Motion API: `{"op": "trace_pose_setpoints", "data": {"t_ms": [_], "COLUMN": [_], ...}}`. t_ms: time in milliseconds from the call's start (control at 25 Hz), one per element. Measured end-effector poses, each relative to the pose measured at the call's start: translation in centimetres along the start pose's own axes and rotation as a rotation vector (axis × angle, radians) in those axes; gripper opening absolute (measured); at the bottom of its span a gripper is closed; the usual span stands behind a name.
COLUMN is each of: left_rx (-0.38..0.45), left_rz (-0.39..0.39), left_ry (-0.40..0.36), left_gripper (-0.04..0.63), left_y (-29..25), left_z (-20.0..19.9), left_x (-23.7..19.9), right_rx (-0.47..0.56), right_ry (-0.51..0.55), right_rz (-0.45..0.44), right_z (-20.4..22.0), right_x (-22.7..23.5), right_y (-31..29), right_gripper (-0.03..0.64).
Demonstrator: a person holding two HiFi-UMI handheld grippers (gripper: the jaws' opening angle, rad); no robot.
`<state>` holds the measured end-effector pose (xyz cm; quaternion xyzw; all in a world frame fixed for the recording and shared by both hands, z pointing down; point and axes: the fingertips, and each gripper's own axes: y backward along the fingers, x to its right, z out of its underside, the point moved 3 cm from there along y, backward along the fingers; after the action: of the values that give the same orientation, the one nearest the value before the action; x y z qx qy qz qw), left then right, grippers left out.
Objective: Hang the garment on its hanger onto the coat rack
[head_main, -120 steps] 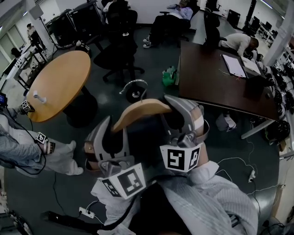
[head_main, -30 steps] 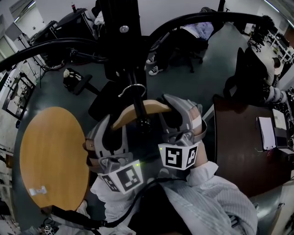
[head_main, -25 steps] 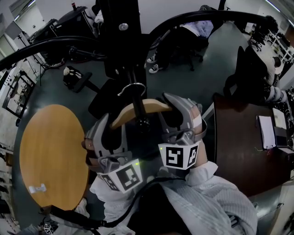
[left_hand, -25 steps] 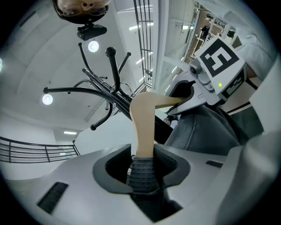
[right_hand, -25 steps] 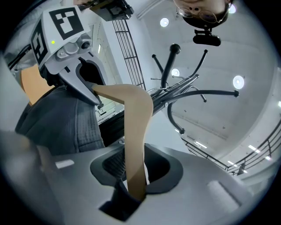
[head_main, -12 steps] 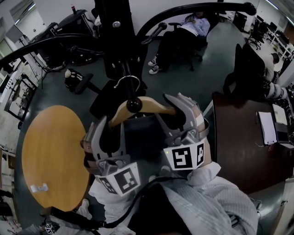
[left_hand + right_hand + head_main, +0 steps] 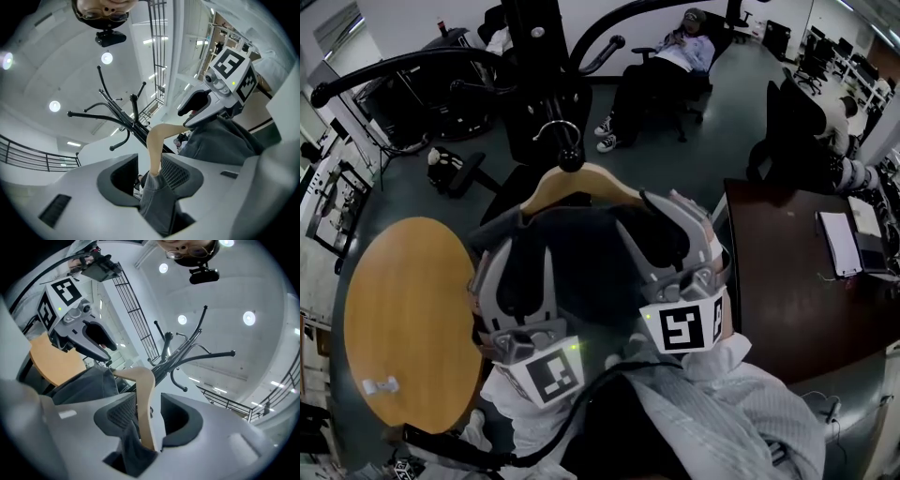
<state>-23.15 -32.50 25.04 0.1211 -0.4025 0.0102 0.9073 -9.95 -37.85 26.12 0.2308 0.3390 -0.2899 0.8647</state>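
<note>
A wooden hanger [image 7: 581, 183] carries a dark grey garment [image 7: 572, 258]. Its metal hook [image 7: 555, 129] sits round a knobbed arm [image 7: 571, 161] of the black coat rack [image 7: 546, 84]. My left gripper [image 7: 518, 251] straddles the hanger's left shoulder and my right gripper [image 7: 666, 230] the right shoulder. In the left gripper view the hanger arm [image 7: 154, 145] and cloth stand between the spread jaws of the left gripper [image 7: 150, 171], with a gap on one side. The right gripper view shows the same: the right gripper [image 7: 152, 420] is open round the hanger arm [image 7: 144, 399]. The rack's arms [image 7: 187, 352] rise behind.
A round wooden table [image 7: 403, 319] lies at the left and a dark desk [image 7: 787, 272] with papers at the right. A person sits in an office chair [image 7: 670, 61] beyond the rack. More black chairs [image 7: 455, 169] stand round the rack's base.
The hanger's hook has come over the rack's knobbed arm. Both grippers' jaws have spread apart off the hanger's shoulders, and the garment now spreads wider between them.
</note>
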Motion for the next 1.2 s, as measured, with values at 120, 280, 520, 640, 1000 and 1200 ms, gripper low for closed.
{"op": "trace_pose_setpoints", "data": {"t_ms": [120, 280, 520, 640, 1000, 1200], "left_rx": [0.050, 0.106, 0.188, 0.214, 0.103, 0.035], "left_rz": [-0.035, -0.016, -0.037, -0.042, 0.071, 0.089], "left_ry": [0.100, 0.253, 0.507, 0.619, 0.648, 0.680], "left_gripper": [0.138, 0.138, 0.084, 0.014, 0.005, 0.005], "left_y": [1.4, 2.5, 3.8, 4.2, 3.9, 3.5], "left_z": [-0.6, -1.3, -2.3, -2.3, 0.3, 1.8], "left_x": [0.2, 1.0, 0.6, 0.4, 4.0, 4.6], "right_rx": [0.036, 0.041, 0.102, 0.121, 0.032, 0.006], "right_ry": [-0.055, -0.170, -0.496, -0.626, -0.740, -0.739], "right_rz": [0.053, 0.124, 0.149, 0.123, 0.084, 0.072], "right_z": [-0.9, -1.3, -2.5, -2.8, -0.5, 0.7], "right_x": [0.0, -0.2, -1.6, -2.4, -4.7, -5.4], "right_y": [2.0, 3.8, 4.9, 4.8, 4.9, 5.0], "right_gripper": [0.140, 0.116, 0.003, 0.003, 0.002, 0.000]}}
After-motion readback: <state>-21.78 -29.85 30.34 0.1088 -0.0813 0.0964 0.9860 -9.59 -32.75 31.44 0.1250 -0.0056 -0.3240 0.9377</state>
